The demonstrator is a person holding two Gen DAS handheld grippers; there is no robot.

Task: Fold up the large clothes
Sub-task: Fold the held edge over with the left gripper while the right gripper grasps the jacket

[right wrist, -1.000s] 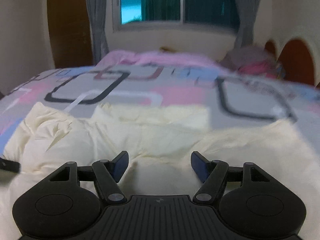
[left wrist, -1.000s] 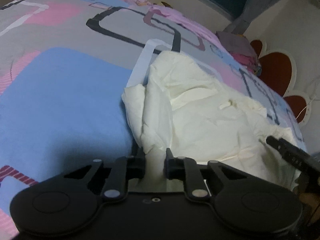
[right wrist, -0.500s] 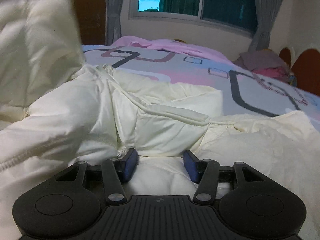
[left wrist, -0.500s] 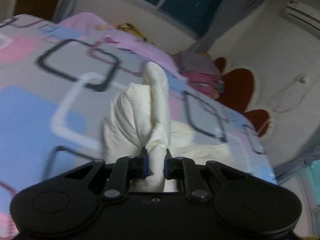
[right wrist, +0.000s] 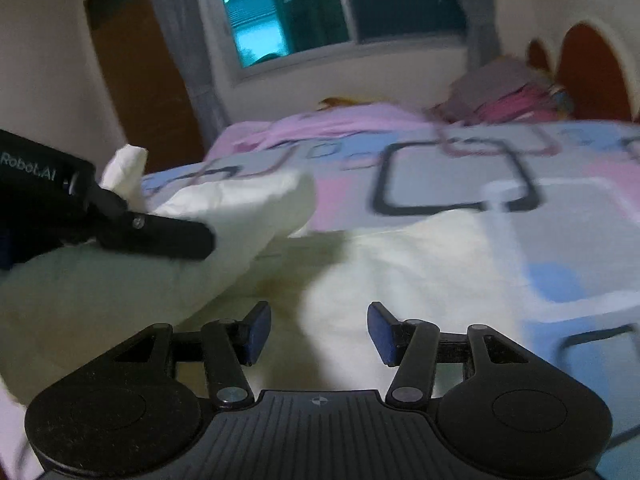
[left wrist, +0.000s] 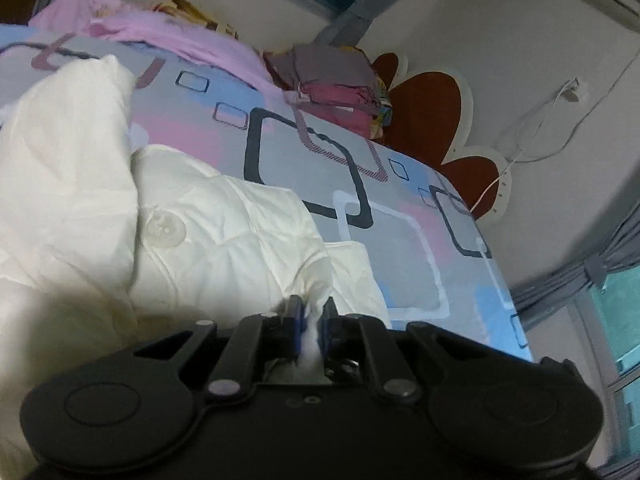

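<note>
Two grippers work over one cream garment [left wrist: 224, 220] that lies crumpled on the patterned bedspread [left wrist: 400, 248], which serves as the landmark here.

From the left wrist view, the left gripper [left wrist: 311, 322] is clenched on a pinch of the garment's cloth: the blue pads press the fabric from both sides, and a tuft of it stands up between them. From that pinch the garment spreads away toward the far side of the bedspread. A large pale button [left wrist: 165, 230] shows on the quilted cloth beyond the gripper, and a puffed fold rises at the view's left edge. Bare bedspread, with its dark rounded squares, lies just beside the garment toward the headboard [left wrist: 432, 120]. A stack of folded clothes [left wrist: 340, 88] sits at the bedspread's far corner by the headboard, well apart from the garment.

From the right wrist view, the right gripper [right wrist: 319, 334] is released, its pads [right wrist: 256, 332] standing apart above the garment [right wrist: 400, 272] with nothing pressed between them; whether they brush the cloth below cannot be told. The left gripper [right wrist: 160, 234] appears at this view's left, lifted over the bedspread [right wrist: 460, 176] with cream cloth bunched around its finger and a tip of fabric poking up behind it. The picture is blurred toward the right.
</note>
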